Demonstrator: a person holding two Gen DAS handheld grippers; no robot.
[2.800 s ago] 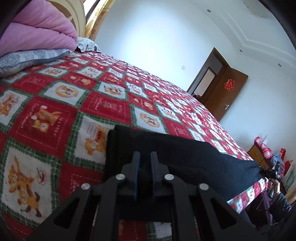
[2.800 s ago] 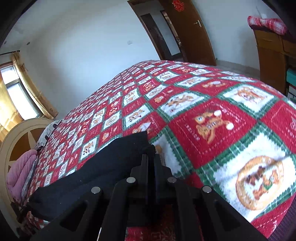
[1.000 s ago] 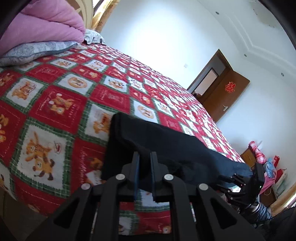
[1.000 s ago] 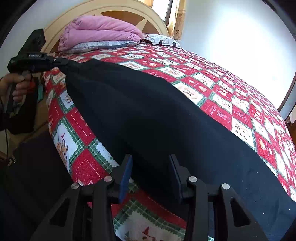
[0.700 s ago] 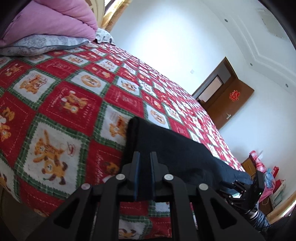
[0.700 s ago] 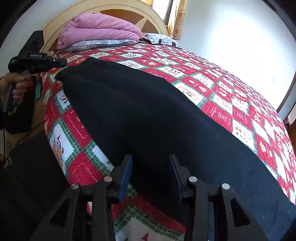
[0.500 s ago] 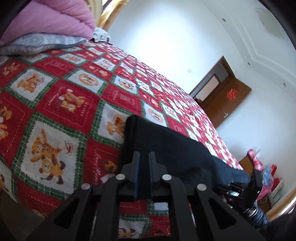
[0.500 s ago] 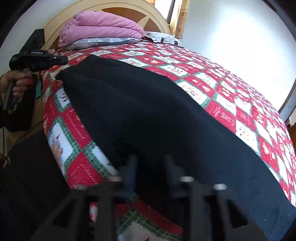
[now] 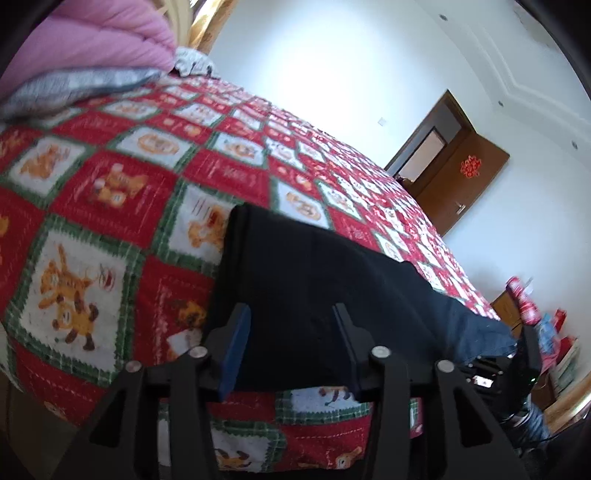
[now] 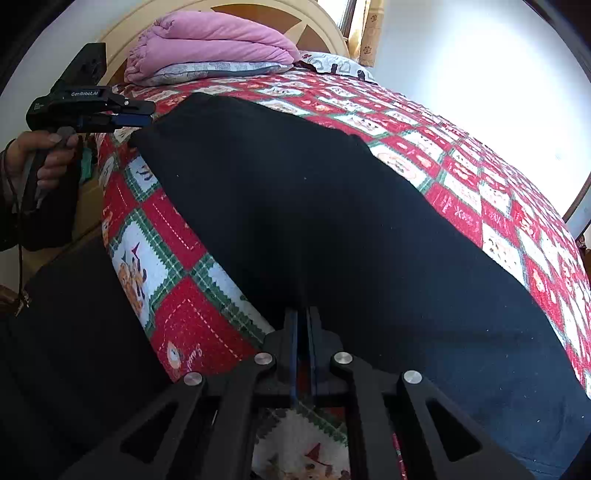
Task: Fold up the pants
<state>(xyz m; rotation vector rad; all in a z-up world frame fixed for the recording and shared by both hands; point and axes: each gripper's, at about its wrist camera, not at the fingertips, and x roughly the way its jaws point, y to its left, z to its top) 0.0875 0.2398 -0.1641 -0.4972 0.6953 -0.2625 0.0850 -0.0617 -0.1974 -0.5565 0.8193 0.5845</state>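
Observation:
The black pants (image 9: pixel 314 288) lie stretched along the near edge of the bed on a red and green patterned quilt (image 9: pixel 110 192). In the left wrist view my left gripper (image 9: pixel 291 339) is open, its fingers astride the pants' near end. In the right wrist view the pants (image 10: pixel 332 221) fill the middle, and my right gripper (image 10: pixel 303 317) is shut on their near edge. The left gripper (image 10: pixel 142 114) also shows there at the far end of the pants, held in a hand.
A folded pink blanket (image 10: pixel 218 40) on a grey pillow (image 10: pixel 207 70) sits at the wooden headboard (image 10: pixel 258 7). A brown door (image 9: pixel 465 184) stands open past the bed's far side. A wooden cabinet (image 9: pixel 506 306) with colourful items is at the foot end.
My left gripper has opened and let go of the pants' end. My right gripper, open a second ago, has shut on the pants' near edge. The pants now lie flat on the quilt.

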